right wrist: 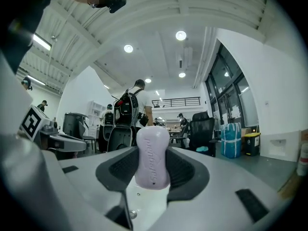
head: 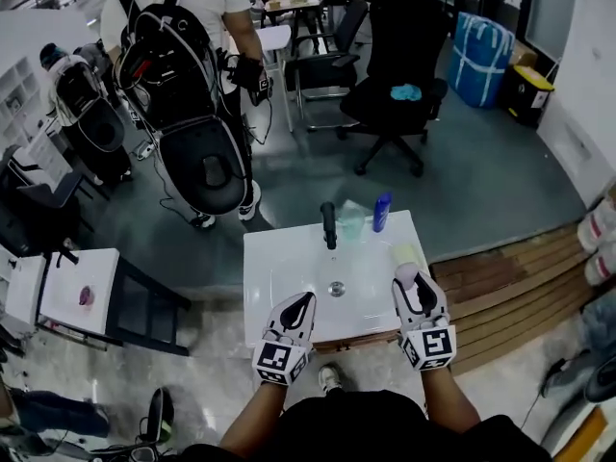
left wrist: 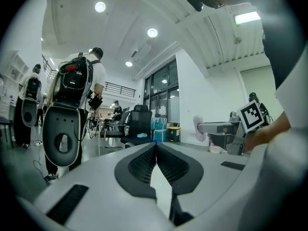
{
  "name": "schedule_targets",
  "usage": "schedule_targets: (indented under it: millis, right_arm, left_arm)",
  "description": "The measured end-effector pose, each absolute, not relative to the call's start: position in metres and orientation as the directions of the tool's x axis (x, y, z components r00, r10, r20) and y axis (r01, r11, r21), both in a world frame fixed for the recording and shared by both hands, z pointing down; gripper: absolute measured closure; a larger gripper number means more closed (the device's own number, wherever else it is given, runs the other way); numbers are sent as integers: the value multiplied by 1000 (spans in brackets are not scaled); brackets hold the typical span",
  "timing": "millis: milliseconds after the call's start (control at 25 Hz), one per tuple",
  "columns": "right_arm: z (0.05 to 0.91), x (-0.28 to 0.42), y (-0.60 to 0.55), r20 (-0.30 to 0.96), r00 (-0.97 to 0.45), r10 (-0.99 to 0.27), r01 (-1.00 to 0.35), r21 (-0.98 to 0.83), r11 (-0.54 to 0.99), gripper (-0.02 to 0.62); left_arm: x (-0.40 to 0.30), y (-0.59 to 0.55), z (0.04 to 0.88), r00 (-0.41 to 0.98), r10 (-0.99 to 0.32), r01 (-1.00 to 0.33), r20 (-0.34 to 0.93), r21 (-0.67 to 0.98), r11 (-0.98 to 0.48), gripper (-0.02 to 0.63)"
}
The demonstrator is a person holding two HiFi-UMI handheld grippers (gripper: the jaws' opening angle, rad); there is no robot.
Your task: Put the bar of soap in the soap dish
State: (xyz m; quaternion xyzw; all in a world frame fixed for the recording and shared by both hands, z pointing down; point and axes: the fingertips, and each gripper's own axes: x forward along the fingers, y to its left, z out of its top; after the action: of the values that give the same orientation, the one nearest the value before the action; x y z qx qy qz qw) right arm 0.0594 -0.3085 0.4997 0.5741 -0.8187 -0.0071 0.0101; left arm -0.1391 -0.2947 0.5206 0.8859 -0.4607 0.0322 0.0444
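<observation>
A pale lilac bar of soap (right wrist: pixel 152 158) stands upright between the jaws of my right gripper (right wrist: pixel 153 148), which is shut on it. In the head view that right gripper (head: pixel 409 275) hovers over the right side of the white sink (head: pixel 279 268), with the soap (head: pixel 407 273) at its tip. Just beyond it on the sink's rim lies a pale yellowish item (head: pixel 405 254). A translucent greenish dish-like thing (head: pixel 351 222) sits by the black faucet (head: pixel 329 224). My left gripper (head: pixel 300 306) hangs over the sink's front left, shut and holding nothing (left wrist: pixel 155 144).
A blue bottle (head: pixel 382 212) stands at the sink's back edge. A person wearing a large black pack (head: pixel 188 94) stands behind the sink to the left. A black office chair (head: pixel 399 65), a small white table (head: pixel 77 292) and wooden steps (head: pixel 520 277) surround the spot.
</observation>
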Motion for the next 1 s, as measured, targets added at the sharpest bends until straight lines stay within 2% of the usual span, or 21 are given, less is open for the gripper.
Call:
schedule_targets:
  millis: [440,840,1000]
  right_arm:
    - [537,93,-345,106,-233,-967,-973,-24,231,405]
    - [589,128,-382,273,-227,-935,-973,-17,231,407]
    - [619,136,-403,385,-219,-896,-973,-18,230,407]
  left_arm:
    - [-129,-334,547,616,-776,-787,136,75,-612,586]
    - [-111,-352,564,582,-793,-812,181,90,-576,586]
    - [-106,-356,574,563,-800,-826,209,99,-555,586]
